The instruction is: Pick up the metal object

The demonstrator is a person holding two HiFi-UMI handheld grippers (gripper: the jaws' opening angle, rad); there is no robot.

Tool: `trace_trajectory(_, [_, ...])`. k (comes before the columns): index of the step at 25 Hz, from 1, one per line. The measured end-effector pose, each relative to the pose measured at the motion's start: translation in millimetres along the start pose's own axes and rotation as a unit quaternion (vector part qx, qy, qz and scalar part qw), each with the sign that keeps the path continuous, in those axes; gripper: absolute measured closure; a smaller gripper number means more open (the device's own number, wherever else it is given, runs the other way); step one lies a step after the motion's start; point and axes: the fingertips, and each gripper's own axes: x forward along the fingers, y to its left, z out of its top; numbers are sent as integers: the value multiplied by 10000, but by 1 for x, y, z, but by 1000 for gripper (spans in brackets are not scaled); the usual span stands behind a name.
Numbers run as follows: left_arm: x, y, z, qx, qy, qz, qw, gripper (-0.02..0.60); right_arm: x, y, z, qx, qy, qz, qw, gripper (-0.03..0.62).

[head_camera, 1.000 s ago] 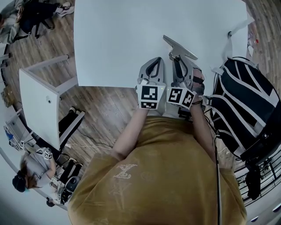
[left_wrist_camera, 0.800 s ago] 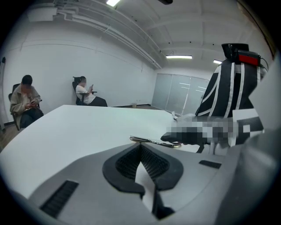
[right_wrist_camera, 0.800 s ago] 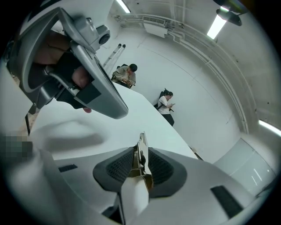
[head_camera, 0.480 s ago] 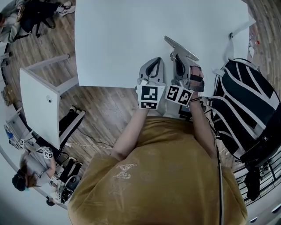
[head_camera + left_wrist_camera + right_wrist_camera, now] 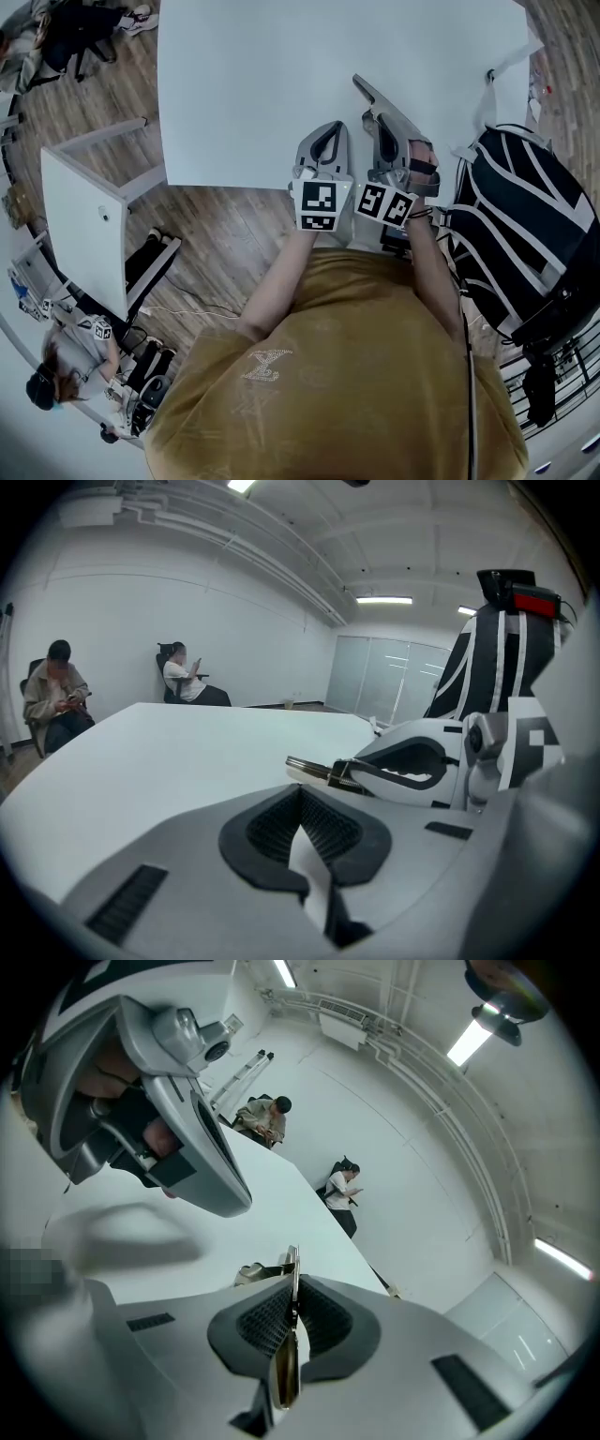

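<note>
A flat, thin metal object (image 5: 374, 95) sticks out up and to the left from my right gripper (image 5: 382, 116), which is shut on it above the white table (image 5: 244, 84) near its front edge. In the right gripper view the metal object (image 5: 292, 1279) stands edge-on, clamped between the dark ribbed pads (image 5: 323, 1321). My left gripper (image 5: 327, 127) sits just left of the right one, shut with nothing in it. From the left gripper view its pads (image 5: 323, 829) meet, and the metal object (image 5: 314, 769) pokes out of the right gripper (image 5: 417, 766) beside it.
A black and white backpack (image 5: 516, 225) stands right of the table, close to my right arm. A white cabinet (image 5: 84, 225) stands on the wood floor at the left. A sheet of paper (image 5: 511, 80) lies at the table's right edge. Seated people (image 5: 58, 691) are far behind the table.
My right gripper has turned slightly and drifted a little right, carrying the metal object with it. The left gripper has stayed put.
</note>
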Motion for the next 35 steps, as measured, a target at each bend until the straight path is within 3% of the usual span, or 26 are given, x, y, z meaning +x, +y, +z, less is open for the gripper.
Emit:
trace_trajectory(10, [-10,2,22,39,-245,57,9997,575,-22,-28,18,644,-231,-178,9975,583])
trace_trajectory(18, [-32,2,60,73,-759,243,9968,575,-53,-60,43,1231,-538,-465,9899,583])
trace_trajectory(26, [-77,-2,115,360,-1516,487,9866,575,-89,-97,70,2024,-1147,-690,9701,583])
trace_trajectory(35, [-107,-9,156,576,-2061,616,9749,575,-119,-144,88,2600,-1716,-1066,9442,583])
